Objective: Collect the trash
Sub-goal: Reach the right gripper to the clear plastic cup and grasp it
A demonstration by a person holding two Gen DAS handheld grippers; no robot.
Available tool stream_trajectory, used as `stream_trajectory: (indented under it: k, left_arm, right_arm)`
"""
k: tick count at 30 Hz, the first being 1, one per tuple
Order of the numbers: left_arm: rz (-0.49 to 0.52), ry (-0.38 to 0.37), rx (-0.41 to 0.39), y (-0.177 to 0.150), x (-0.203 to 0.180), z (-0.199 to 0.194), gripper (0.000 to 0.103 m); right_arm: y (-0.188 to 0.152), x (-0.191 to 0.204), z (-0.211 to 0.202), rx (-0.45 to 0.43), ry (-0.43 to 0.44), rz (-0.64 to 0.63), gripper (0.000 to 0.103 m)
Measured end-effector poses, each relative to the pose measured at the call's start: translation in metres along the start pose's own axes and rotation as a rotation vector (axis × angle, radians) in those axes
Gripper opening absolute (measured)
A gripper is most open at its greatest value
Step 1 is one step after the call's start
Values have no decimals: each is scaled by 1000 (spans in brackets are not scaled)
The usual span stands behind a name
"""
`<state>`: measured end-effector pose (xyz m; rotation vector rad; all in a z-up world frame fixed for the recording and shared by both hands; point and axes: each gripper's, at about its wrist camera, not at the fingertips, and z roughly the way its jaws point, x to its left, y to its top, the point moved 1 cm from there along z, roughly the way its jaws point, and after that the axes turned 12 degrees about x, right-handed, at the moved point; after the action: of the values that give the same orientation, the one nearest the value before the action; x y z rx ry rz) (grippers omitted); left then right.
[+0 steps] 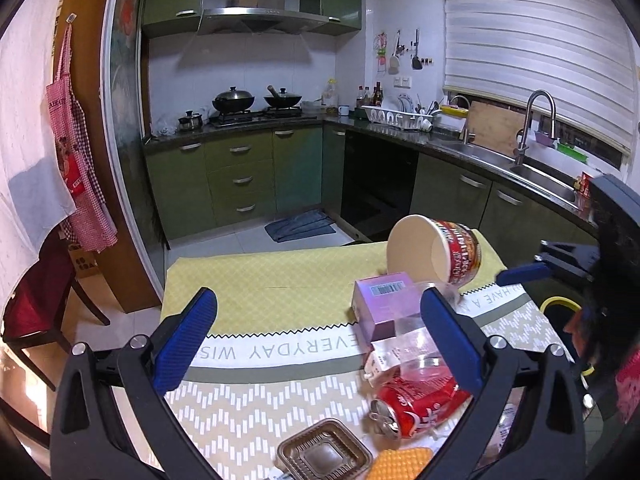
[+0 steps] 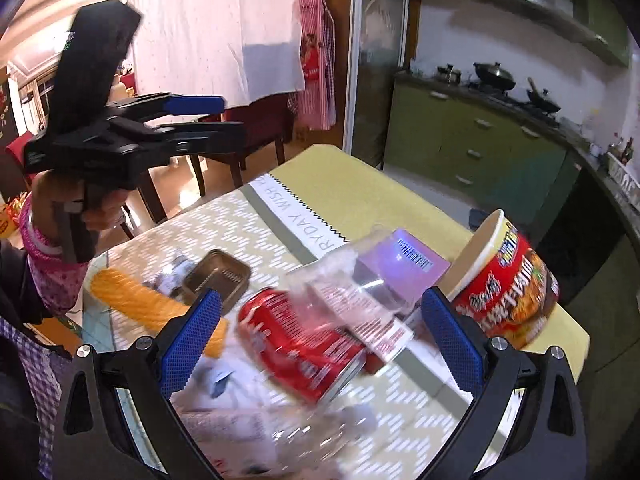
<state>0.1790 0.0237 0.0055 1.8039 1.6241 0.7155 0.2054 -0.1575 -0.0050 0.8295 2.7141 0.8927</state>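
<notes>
Trash lies on a table with a yellow patterned cloth (image 1: 260,276): a crushed red soda can (image 1: 416,406) (image 2: 300,340), a clear plastic cup (image 1: 420,340) (image 2: 352,284), a purple box (image 1: 384,304) (image 2: 412,260), a tipped red noodle bowl (image 1: 436,250) (image 2: 508,292), a brown plastic tray (image 1: 324,454) (image 2: 218,278) and an orange wafer (image 1: 400,462) (image 2: 136,296). My left gripper (image 1: 320,336) is open above the cloth, left of the pile; it also shows in the right wrist view (image 2: 216,116). My right gripper (image 2: 316,332) is open, low over the can and cup.
A bin with a yellow rim (image 1: 560,304) sits beyond the table's right edge. Dark wooden chairs (image 1: 40,300) stand to the left. Green kitchen cabinets (image 1: 240,176), a stove and a sink (image 1: 532,172) lie behind. Crumpled white wrappers (image 2: 224,392) lie near the can.
</notes>
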Motion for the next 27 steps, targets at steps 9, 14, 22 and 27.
stream_trajectory:
  k: [9, 14, 22, 27]
  left_arm:
    - [22, 30, -8, 7, 3, 13, 97]
    - [15, 26, 10, 9, 9, 23, 97]
    - [14, 21, 22, 7, 11, 29, 97]
    - [19, 18, 20, 6, 9, 29, 97]
  right_arm:
    - [29, -55, 34, 100, 233, 98, 98]
    - [35, -75, 54, 202, 355, 157, 97]
    - [31, -70, 49, 222, 410, 157, 26]
    - [19, -43, 26, 177, 406, 165, 7]
